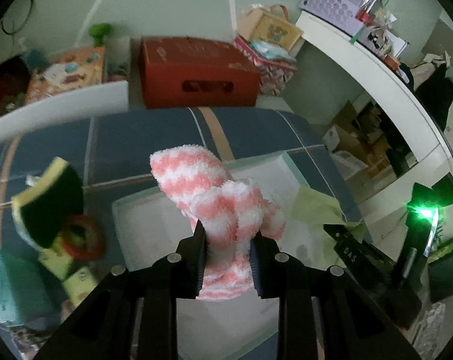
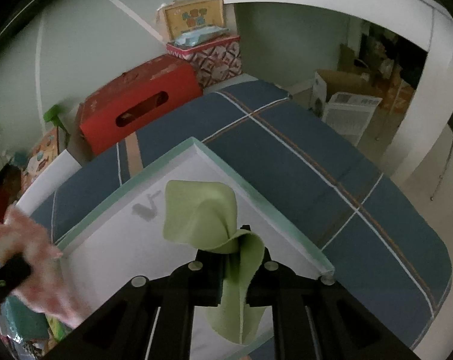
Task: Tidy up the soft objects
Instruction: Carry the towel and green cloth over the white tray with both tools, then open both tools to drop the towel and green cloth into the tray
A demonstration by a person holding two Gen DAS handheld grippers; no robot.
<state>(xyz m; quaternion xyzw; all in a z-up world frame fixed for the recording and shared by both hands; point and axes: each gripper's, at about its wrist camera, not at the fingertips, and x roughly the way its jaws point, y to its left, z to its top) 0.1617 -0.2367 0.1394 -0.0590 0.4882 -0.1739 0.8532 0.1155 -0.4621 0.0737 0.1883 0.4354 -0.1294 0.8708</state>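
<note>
My left gripper [image 1: 227,234] is shut on a fluffy pink-and-white striped sock [image 1: 214,198] and holds it above a shallow white tray [image 1: 154,219] on the blue plaid bed. My right gripper [image 2: 239,250] is shut on a light green cloth [image 2: 202,216], held over the same tray [image 2: 256,207]. The right gripper and green cloth [image 1: 316,207] show at the right of the left wrist view. The sock [image 2: 37,258] and left gripper appear blurred at the left of the right wrist view.
A yellow-and-green sponge [image 1: 46,198], a red ring and other small items lie left of the tray. A red cardboard box [image 1: 196,72] and patterned boxes stand behind the bed. A white desk [image 1: 376,69] curves along the right.
</note>
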